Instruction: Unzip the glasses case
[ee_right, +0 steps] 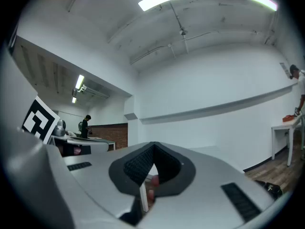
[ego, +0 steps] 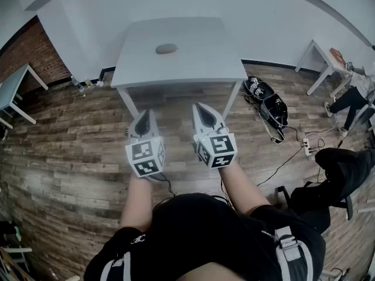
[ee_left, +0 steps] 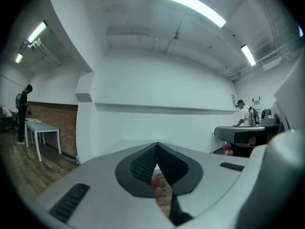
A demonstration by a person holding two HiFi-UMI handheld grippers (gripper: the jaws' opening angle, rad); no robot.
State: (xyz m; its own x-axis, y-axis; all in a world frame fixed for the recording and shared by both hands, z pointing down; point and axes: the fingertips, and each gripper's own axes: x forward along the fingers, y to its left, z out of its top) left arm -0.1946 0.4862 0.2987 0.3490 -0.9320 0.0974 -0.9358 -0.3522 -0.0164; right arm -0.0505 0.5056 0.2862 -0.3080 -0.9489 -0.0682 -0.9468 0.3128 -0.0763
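Only one glasses case (ego: 167, 49) lies on the table (ego: 202, 63); short of it, left gripper (ego: 143, 115) and right gripper (ego: 200, 107) are both closed, empty.

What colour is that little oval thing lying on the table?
Greyish-brown glasses case, on the white table; clearest in the head view.

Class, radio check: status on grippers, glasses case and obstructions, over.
Left gripper and right gripper shut, empty, short of the table. Glasses case on the table top, untouched; zip too small to read. Path between looks clear.
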